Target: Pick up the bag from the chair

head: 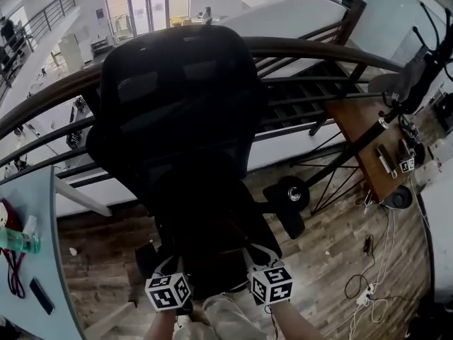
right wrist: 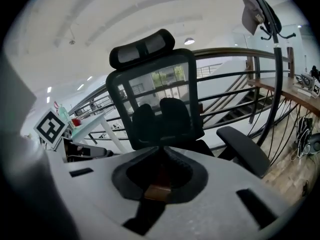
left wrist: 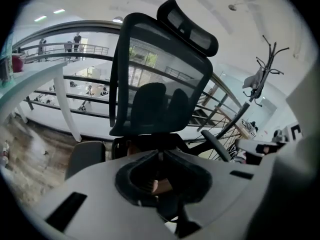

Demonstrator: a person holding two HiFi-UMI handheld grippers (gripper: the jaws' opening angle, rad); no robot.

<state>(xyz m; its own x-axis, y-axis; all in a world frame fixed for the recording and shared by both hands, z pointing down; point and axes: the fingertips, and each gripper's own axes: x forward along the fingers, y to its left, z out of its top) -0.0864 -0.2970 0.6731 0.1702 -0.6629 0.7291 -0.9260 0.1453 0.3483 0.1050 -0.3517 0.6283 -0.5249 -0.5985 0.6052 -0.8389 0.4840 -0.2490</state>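
Note:
A black mesh office chair with a headrest faces me, close in front. On its seat lies a dark mass that looks like the bag; black on black, its outline is unclear. Both grippers are low at the seat's front edge, their marker cubes side by side: left cube, right cube. In the left gripper view the left gripper is shut and empty, pointing at the seat below the backrest. The right gripper is also shut with nothing in it, aimed at the same chair.
Padded armrests stick out at either side. Behind the chair runs a curved railing over an open hall. A wooden desk and a coat stand are at the right, cables on the floor, a pale table at the left.

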